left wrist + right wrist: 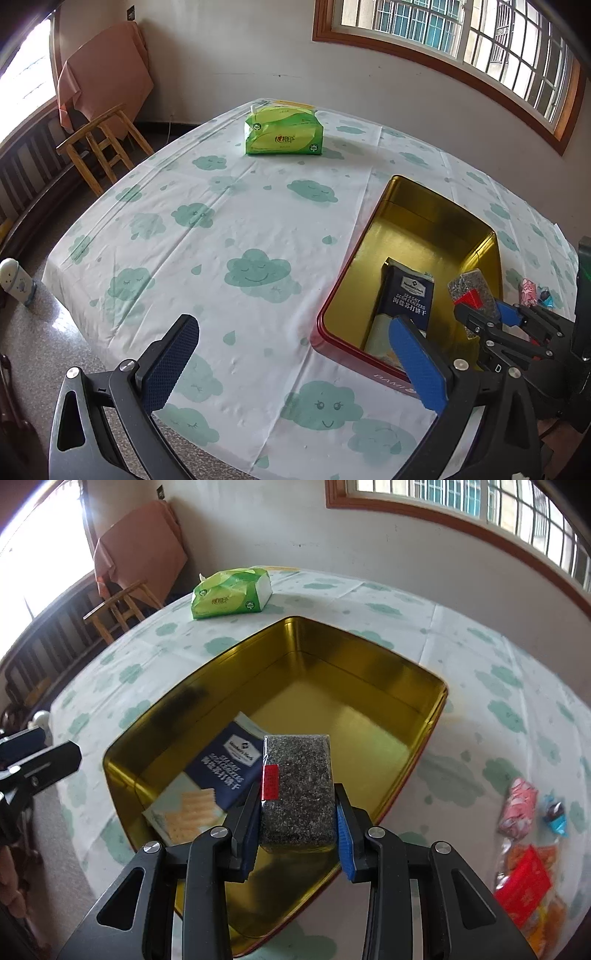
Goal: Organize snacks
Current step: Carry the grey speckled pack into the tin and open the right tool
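Note:
A red tin with a gold inside (424,221) (332,686) stands open on the cloud-print tablecloth. A navy sea-salt cracker pack (404,299) (221,771) lies in its near end. My right gripper (298,812) (480,306) is shut on a dark speckled snack bar with a red label (299,786) (472,291), held above the tin's near half, beside the crackers. My left gripper (295,365) hangs open over the tablecloth at the tin's near left corner, nothing between its fingers.
A green tissue pack (283,129) (231,592) lies at the table's far side. Loose snacks lie right of the tin: a pink wrapper (517,808), a blue candy (556,814), a red-orange packet (524,886). A wooden stool (99,144) stands off the far left edge.

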`<state>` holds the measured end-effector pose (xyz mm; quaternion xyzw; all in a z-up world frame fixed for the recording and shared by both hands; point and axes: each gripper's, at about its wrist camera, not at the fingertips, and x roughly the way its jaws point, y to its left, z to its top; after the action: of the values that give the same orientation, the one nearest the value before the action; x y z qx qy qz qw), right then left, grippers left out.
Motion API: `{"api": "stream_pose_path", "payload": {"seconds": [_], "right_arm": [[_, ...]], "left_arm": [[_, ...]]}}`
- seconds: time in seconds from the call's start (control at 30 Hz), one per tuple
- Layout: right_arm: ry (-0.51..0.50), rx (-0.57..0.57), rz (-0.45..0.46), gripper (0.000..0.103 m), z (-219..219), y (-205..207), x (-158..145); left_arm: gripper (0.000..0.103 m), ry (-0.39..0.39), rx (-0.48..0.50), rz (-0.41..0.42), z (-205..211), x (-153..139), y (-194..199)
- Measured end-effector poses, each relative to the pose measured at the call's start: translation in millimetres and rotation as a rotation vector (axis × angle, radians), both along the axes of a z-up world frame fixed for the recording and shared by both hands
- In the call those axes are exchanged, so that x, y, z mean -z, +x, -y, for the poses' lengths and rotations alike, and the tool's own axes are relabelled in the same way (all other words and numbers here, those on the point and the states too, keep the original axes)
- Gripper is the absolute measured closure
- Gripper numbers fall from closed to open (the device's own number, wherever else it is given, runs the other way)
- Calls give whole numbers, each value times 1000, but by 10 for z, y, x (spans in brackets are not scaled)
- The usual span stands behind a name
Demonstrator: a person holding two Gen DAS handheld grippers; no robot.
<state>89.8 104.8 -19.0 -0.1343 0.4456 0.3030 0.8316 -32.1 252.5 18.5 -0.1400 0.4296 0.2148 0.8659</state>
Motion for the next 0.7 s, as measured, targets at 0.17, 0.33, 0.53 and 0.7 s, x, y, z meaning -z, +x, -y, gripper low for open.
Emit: {"api": "stream_pose_path", "payload": {"seconds": [0.17,0.33,0.53,0.7], "right_arm": [[-13,-1,19,67,45,-29,-29],[-51,10,50,67,107,-35,-41],[-89,15,75,67,205,-23,-25],[-104,26,79,67,294,-2,-23]], "left_arm": [[1,-4,7,3,34,-3,5],[1,-5,21,6,80,-14,25],[1,-8,40,16,156,-45,44],[1,-8,59,23,239,-71,71]]}}
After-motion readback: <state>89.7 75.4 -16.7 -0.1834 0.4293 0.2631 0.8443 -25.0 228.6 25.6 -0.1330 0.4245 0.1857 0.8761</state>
